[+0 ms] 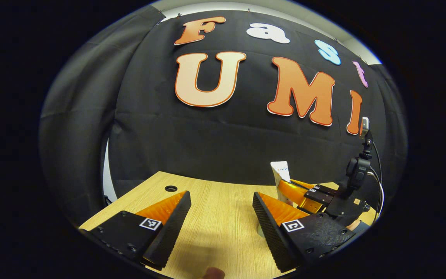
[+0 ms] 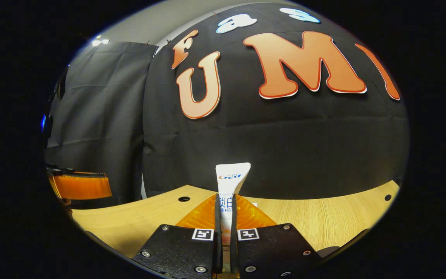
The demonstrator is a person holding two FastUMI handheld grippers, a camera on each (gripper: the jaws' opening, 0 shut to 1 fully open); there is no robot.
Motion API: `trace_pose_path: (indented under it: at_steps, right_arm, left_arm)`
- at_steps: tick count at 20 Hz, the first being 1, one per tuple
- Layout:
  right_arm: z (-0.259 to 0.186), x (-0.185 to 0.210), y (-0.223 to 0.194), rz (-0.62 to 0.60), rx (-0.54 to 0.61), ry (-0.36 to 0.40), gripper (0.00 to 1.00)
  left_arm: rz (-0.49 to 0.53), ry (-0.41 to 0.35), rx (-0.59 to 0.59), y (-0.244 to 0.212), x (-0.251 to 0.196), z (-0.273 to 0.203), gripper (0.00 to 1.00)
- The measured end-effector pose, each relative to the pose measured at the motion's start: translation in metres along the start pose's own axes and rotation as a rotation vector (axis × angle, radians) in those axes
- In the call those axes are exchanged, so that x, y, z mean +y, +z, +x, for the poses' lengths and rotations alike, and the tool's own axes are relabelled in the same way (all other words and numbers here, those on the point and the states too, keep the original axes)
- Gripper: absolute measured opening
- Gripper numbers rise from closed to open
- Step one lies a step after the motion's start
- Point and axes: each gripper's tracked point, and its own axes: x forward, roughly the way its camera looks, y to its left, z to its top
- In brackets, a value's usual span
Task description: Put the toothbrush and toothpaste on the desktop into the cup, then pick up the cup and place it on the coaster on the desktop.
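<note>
The toothpaste (image 2: pixel 230 186) stands upright between your right gripper's (image 2: pixel 225 217) fingers, crimped flat end up, both fingers pressed on the tube's lower body, lifted over the wooden desktop (image 2: pixel 323 217). In the left gripper view you see the same tube (image 1: pixel 281 174) rising out of that gripper off to the right, beyond your left gripper's (image 1: pixel 221 217) own fingers, which stand spread wide with nothing between them above bare wood.

The step in hand looks like carrying the tube to the cup, and neither the cup, the toothbrush nor the coaster can be made out here, so find the cup before you travel. Keep the pinch firm but not harder: a soft tube will bulge or slide if squeezed. Hold it vertical, bring the lower end over the cup's mouth, lower until it is well inside the rim, then part the fingers. Keep the open left gripper clear of the path, ready to steady the cup if it tips.
</note>
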Motion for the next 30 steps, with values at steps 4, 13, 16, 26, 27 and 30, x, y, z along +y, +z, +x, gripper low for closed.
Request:
trace_pose_path:
  at_steps: [4, 13, 16, 26, 27, 30]
  right_arm:
    - [-0.002, -0.009, -0.012, -0.005, 0.007, -0.017, 0.09]
    - [-0.028, -0.022, -0.024, -0.050, 0.082, -0.048, 0.24]
    - [-0.046, -0.030, -0.022, -0.061, 0.095, -0.068, 0.27]
    - [-0.113, -0.033, 0.054, -0.150, -0.026, -0.090, 0.78]
    - [-0.120, -0.036, 0.062, -0.153, -0.036, -0.103, 0.82]
    - [-0.137, -0.058, 0.079, -0.138, -0.053, -0.163, 0.89]
  left_arm:
    - [-0.014, -0.005, 0.018, -0.003, -0.003, 0.005, 0.97]
    - [-0.004, -0.064, 0.038, -0.008, -0.031, 0.001, 0.97]
    - [0.005, -0.097, 0.055, -0.010, -0.045, 0.002, 0.97]
    - [0.063, -0.193, 0.170, -0.033, -0.101, 0.016, 0.97]
    - [0.069, -0.201, 0.186, -0.038, -0.106, 0.019, 0.97]
    - [0.090, -0.227, 0.230, -0.051, -0.122, 0.028, 0.97]
